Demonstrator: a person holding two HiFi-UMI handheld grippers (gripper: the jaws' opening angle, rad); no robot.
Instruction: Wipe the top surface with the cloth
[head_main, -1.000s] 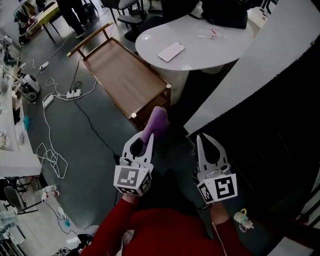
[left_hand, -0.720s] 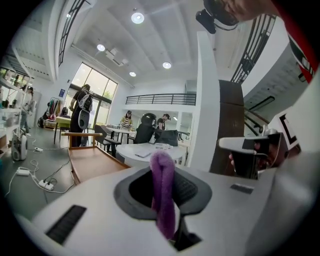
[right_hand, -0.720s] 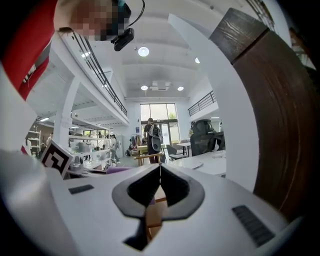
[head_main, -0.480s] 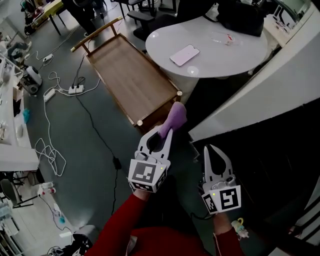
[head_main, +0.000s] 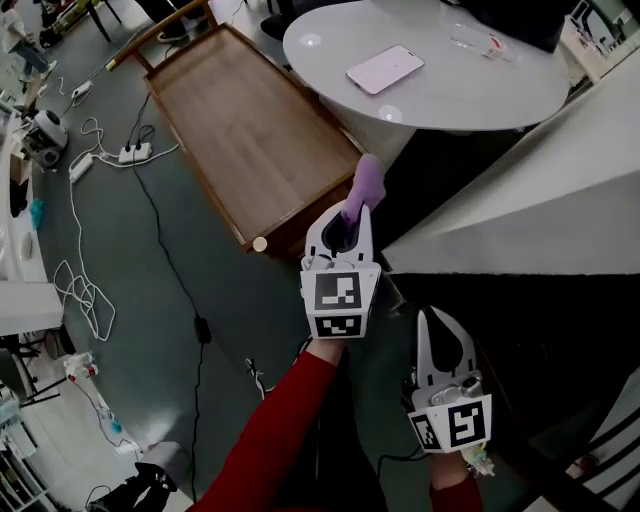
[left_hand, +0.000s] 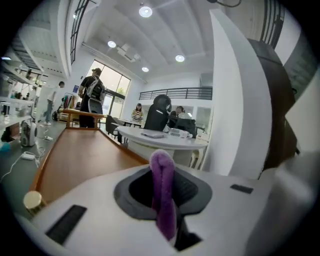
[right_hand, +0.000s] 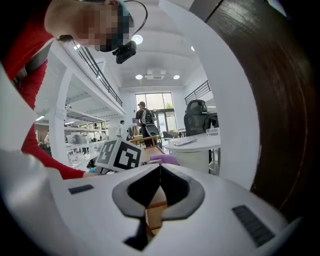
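Briefly: left gripper (head_main: 352, 213) was clamped on the purple cloth (head_main: 366, 181), jaws drawn narrow onto it, with a folded end of cloth sticking out past the tips. In the left gripper view the cloth (left_hand: 163, 192) stood upright in the jaw gap, and the left gripper (left_hand: 161, 172) pointed along the wooden top (left_hand: 75, 157), which lay ahead and to the left, below the cloth. Seen from the head view, the cloth hung beside the near right corner of the wooden top (head_main: 240, 115), between it and the base of the white table (head_main: 470, 95); contact with the wood could not be confirmed. A phone (head_main: 385, 68) lay on the table. Right gripper (head_main: 438, 318) was held lower and nearer the body, well apart from the wooden top, beside a dark panel. In its own view the right gripper (right_hand: 160, 169) had its jaws together with nothing between them; the left gripper's marker cube (right_hand: 118, 154) and the cloth (right_hand: 163, 159) showed beyond. A red sleeve (head_main: 270, 430) led to the left gripper. Cables (head_main: 85, 290) lay on the floor at left.
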